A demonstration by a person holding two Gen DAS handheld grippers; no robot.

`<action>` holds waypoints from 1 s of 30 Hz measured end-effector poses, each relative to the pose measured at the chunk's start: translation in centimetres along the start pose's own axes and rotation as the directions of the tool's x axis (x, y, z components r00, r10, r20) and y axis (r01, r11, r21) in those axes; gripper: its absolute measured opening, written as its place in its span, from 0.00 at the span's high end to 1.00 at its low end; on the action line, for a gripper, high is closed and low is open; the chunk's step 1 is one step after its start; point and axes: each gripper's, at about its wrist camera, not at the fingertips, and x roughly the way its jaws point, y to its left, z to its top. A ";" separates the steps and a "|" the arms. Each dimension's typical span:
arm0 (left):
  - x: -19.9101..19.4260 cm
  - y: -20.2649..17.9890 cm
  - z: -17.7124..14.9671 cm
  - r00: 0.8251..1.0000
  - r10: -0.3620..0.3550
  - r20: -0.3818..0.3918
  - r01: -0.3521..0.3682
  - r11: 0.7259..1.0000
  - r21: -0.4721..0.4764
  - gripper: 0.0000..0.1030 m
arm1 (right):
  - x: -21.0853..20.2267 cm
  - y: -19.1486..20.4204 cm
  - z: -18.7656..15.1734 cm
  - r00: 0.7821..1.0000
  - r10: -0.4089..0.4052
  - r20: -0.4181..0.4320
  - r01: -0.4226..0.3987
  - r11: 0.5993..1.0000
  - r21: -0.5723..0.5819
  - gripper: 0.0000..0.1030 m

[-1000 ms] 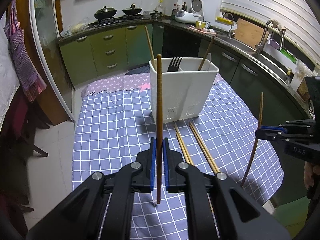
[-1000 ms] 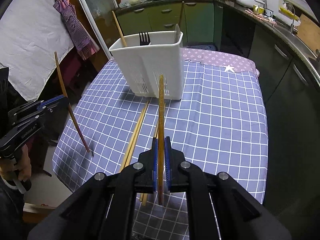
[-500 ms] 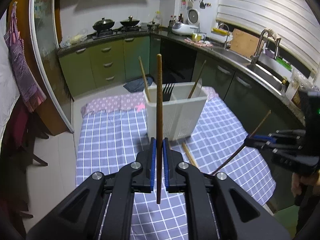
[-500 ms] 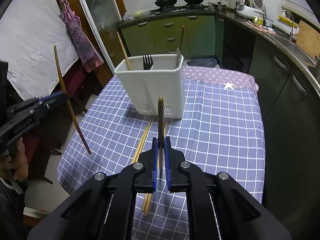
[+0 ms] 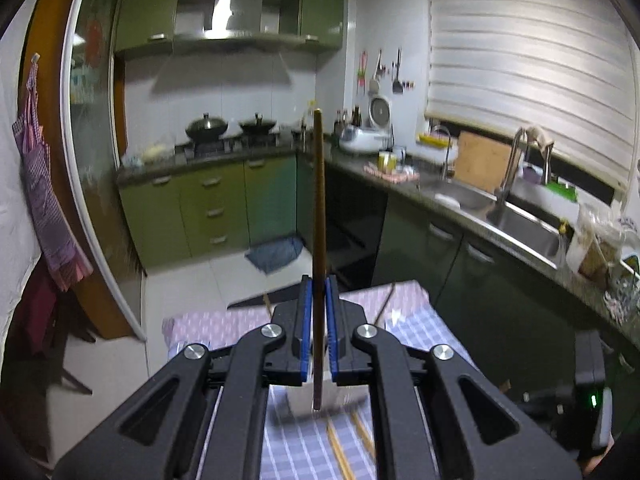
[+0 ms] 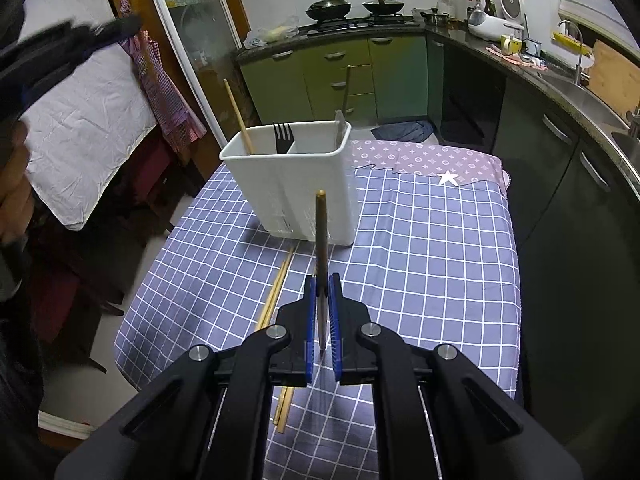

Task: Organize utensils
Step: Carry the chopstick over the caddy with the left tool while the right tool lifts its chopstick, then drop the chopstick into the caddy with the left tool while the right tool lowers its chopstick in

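Observation:
My left gripper (image 5: 316, 312) is shut on a dark wooden chopstick (image 5: 318, 200), held upright high above the table; it shows blurred at the top left of the right wrist view (image 6: 68, 44). My right gripper (image 6: 322, 312) is shut on another chopstick (image 6: 321, 232), which points toward the white utensil holder (image 6: 296, 184). The holder stands on the checked tablecloth (image 6: 420, 264) and holds a chopstick (image 6: 238, 116), a black fork (image 6: 283, 136) and a spoon (image 6: 340, 124). Loose chopsticks (image 6: 276, 292) lie on the cloth in front of it.
Green kitchen cabinets (image 6: 340, 76) and a stove with pans (image 6: 352, 6) lie beyond the table. A counter with a sink (image 5: 520, 224) runs along the right. A white sheet (image 6: 80, 120) and chairs are to the left of the table.
My left gripper has risen and tilted up with its chopstick, so the holder has dropped nearly out of its view. My right gripper has lifted and drawn back slightly with its chopstick.

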 end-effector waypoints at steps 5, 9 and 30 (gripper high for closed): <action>4.3 -0.2 1.2 0.999 -0.002 0.046 0.003 1.000 -0.027 0.93 | -0.1 -0.2 -0.3 1.000 0.004 -0.001 -0.004 1.000 0.002 0.93; 8.5 0.0 -0.1 1.000 0.026 -0.012 -0.026 0.999 -0.042 0.93 | -0.3 -0.6 -0.5 1.000 0.010 0.000 -0.010 1.000 0.007 0.93; 6.9 3.0 -8.3 0.984 0.077 -0.161 -0.080 0.997 -0.010 0.67 | -4.3 -0.1 5.2 0.994 0.012 0.110 -0.014 1.000 0.012 0.93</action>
